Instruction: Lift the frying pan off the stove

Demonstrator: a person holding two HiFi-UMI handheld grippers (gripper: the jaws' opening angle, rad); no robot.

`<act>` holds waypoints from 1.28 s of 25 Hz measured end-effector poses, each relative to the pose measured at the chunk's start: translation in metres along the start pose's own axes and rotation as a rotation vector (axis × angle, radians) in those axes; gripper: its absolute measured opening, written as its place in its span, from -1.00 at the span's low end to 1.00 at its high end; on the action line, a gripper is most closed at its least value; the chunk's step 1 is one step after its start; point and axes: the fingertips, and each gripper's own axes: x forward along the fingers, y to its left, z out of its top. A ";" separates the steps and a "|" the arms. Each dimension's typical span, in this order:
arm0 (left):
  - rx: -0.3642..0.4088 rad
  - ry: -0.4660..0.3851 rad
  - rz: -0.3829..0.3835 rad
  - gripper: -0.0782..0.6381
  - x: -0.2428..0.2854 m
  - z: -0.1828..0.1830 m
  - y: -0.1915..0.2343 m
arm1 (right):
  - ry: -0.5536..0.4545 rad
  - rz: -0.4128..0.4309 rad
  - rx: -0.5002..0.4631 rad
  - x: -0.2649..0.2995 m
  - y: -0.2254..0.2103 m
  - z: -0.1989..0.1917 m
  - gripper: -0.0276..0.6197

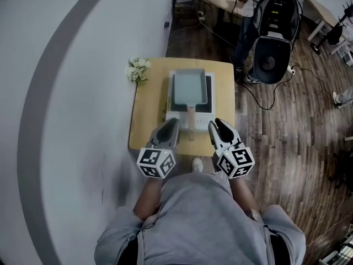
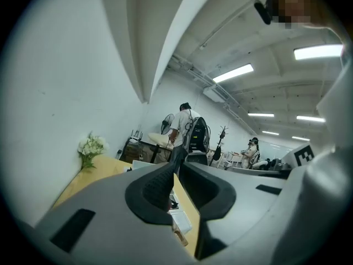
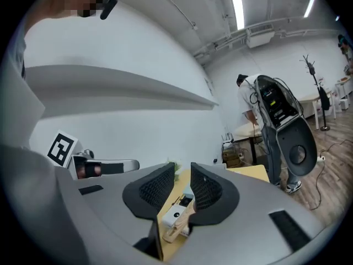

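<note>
A grey-blue square frying pan (image 1: 190,89) sits on a white stove (image 1: 172,115) on a small wooden table (image 1: 149,109). Its wooden handle (image 1: 191,121) points toward me. In the head view my left gripper (image 1: 171,126) hovers over the table's near edge, just left of the handle. Its jaws are shut with nothing between them (image 2: 175,173). My right gripper (image 1: 218,125) hovers just right of the handle. It is open: a narrow gap shows between its pads (image 3: 183,178), and the handle (image 3: 176,229) and stove lie beyond and below that gap.
A bunch of white flowers (image 1: 138,68) stands at the table's far left corner. A white wall runs along the left. Behind the table are a person (image 1: 245,15), a large black machine (image 1: 276,32), another table and cables on the wood floor.
</note>
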 end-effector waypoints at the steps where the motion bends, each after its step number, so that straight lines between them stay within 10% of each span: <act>1: -0.013 0.021 -0.006 -0.59 0.008 -0.003 0.002 | 0.022 0.024 0.018 0.007 -0.003 -0.003 -0.71; 20: -0.622 0.396 -0.226 -0.20 0.082 -0.115 0.059 | 0.448 0.299 0.658 0.060 -0.015 -0.151 -0.36; 32: -0.809 0.611 -0.455 -0.19 0.120 -0.171 0.047 | 0.546 0.443 0.895 0.066 0.007 -0.185 -0.36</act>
